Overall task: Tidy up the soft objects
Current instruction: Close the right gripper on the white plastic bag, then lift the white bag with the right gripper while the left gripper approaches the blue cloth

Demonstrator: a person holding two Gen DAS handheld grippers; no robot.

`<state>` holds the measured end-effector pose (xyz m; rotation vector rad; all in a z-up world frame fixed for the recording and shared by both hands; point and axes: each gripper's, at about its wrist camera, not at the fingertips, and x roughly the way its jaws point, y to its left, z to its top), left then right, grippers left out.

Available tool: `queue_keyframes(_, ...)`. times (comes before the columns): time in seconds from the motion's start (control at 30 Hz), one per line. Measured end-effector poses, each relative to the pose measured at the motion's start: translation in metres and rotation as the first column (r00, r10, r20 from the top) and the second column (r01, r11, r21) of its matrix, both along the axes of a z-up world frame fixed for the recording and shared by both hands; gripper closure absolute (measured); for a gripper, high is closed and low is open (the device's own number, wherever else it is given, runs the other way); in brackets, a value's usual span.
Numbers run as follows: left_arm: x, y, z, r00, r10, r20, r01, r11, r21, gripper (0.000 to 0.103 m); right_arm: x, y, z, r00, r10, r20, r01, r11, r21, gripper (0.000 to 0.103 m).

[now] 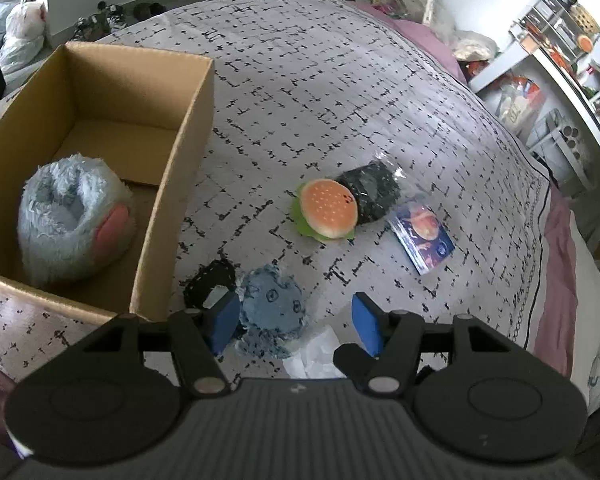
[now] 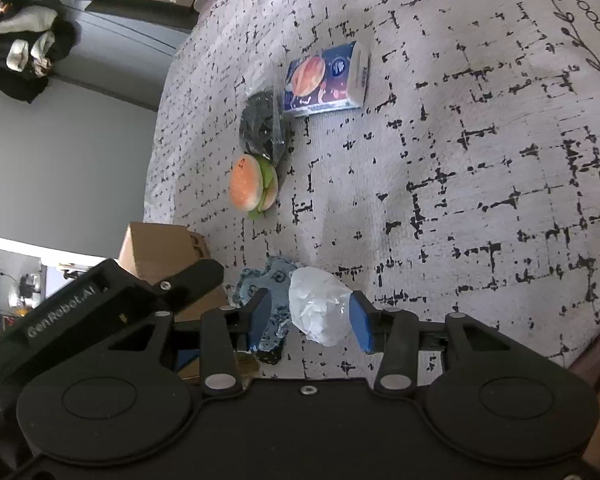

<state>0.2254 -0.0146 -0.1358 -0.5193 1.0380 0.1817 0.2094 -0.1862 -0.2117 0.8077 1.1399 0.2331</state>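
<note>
A cardboard box [image 1: 180, 152] stands on the bed at left with a fluffy light-blue plush [image 1: 74, 220] inside. My left gripper [image 1: 296, 326] is open, its jaws astride a small blue fuzzy toy [image 1: 272, 304] next to a black mesh pouch [image 1: 210, 284]. A burger toy [image 1: 328, 210], a black bagged item [image 1: 370, 192] and a tissue pack [image 1: 424, 236] lie further out. My right gripper [image 2: 310, 322] is open around a clear plastic bag [image 2: 320, 306] beside the blue toy [image 2: 268, 284]. The burger toy [image 2: 252, 188] and tissue pack [image 2: 326, 80] show beyond.
The bed has a grey patterned cover [image 1: 340, 100] with a pink edge at right. A white shelf unit [image 1: 560, 92] stands beyond the right side. Bags and shoes lie on the floor past the far end. The left gripper body [image 2: 100, 300] is close beside my right one.
</note>
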Motion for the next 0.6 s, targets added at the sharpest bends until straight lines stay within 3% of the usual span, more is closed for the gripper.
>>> queue_keyframes(0.4,0.004,0.011,-0.007,0.999,0.042,0.003,-0.042,0.999,-0.029,0.042,0.008,0.019,-0.01,1.0,0.02,0.003,-0.019,0.995,-0.097,0.059)
queue_keyframes(0.6,0.004,0.012,-0.007,0.999,0.049,0.008,-0.049,0.998,-0.035,0.042,0.006,0.024,-0.009,0.999,0.034,0.028,-0.029,0.99,-0.137,0.066)
